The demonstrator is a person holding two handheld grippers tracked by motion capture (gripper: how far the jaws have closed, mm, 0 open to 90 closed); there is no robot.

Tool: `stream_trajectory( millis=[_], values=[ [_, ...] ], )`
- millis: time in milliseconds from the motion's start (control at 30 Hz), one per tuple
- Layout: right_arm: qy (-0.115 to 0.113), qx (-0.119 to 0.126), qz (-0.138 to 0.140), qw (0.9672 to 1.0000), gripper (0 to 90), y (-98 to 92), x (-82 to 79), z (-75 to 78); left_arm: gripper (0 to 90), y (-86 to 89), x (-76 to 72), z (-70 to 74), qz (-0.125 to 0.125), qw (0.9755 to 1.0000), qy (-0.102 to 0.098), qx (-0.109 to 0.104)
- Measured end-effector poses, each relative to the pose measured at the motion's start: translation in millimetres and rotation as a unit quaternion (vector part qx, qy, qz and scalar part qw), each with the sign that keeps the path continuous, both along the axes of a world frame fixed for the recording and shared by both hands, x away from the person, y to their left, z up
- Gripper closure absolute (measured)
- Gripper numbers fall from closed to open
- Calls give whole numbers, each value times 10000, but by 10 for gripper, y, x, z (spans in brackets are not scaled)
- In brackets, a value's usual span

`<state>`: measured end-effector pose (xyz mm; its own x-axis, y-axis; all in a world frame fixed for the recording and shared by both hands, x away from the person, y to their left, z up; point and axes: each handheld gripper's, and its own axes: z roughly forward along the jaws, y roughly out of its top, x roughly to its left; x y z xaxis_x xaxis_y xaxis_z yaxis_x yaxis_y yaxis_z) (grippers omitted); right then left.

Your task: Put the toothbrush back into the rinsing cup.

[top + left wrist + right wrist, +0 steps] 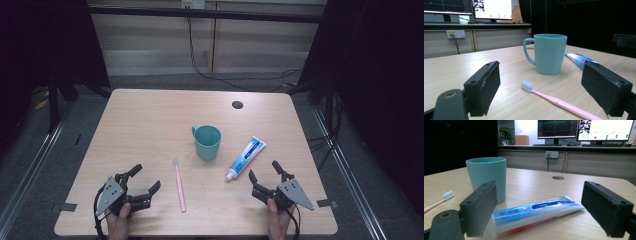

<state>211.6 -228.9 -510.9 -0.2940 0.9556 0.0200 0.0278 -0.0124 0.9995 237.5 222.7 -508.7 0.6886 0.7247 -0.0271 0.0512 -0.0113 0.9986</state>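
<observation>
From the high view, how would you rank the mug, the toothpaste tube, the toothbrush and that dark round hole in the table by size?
1. Mug, the bulkiest.
2. Toothpaste tube and toothbrush: unsure. The brush looks slightly longer, the tube clearly wider.
3. Dark round hole, the smallest; it lies farther from the camera, but not enough to change its rank.

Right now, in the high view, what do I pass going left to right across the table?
Left gripper → pink toothbrush → green cup → toothpaste tube → right gripper.

Toothpaste tube (534,213) with white Chinese characters on its blue band, smaller print too blurred to read
</observation>
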Motion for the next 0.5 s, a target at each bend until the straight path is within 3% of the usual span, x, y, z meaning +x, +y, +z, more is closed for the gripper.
stream_trajectory(
  millis=[333, 433, 500],
  values=[
    [28, 1, 21, 10000, 133, -4, 5, 2, 156, 14, 26, 5, 152, 9997, 156, -75],
    [34, -4, -5, 10000, 132, -1, 8, 4, 154, 10, 45, 9, 78, 9992, 328, -199],
    [64, -6, -28, 10000, 134, 7, 7, 5, 157, -5, 64, 22, 175, 9982, 557, -127]
  ],
)
